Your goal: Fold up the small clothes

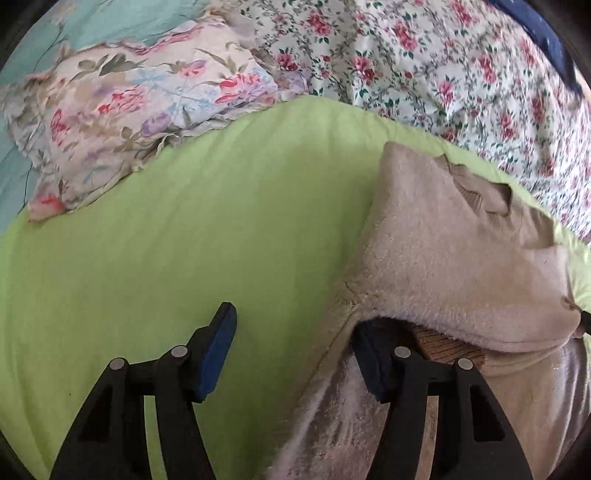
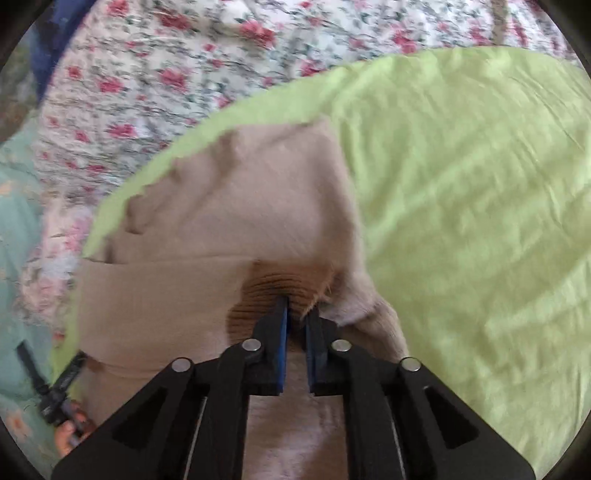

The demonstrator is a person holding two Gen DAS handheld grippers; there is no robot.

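A beige fuzzy garment (image 1: pixel 443 251) lies on the light green sheet (image 1: pixel 184 240), partly folded over itself. My left gripper (image 1: pixel 295 332) is open at the garment's left edge; its right finger sits under a raised fold and its left finger is over bare sheet. In the right wrist view the same garment (image 2: pixel 221 206) fills the middle. My right gripper (image 2: pixel 297 314) is shut on a brown ribbed cuff (image 2: pixel 273 291) of the garment, lifting that edge. The left gripper's body (image 2: pixel 62 391) and a hand show at the lower left.
A floral pillow (image 1: pixel 129 110) lies at the back left of the green sheet. A rose-print bedspread (image 1: pixel 443 66) runs along the back and right. A teal cloth (image 1: pixel 110 22) lies beyond the pillow. The green sheet (image 2: pixel 461 221) spreads right of the garment.
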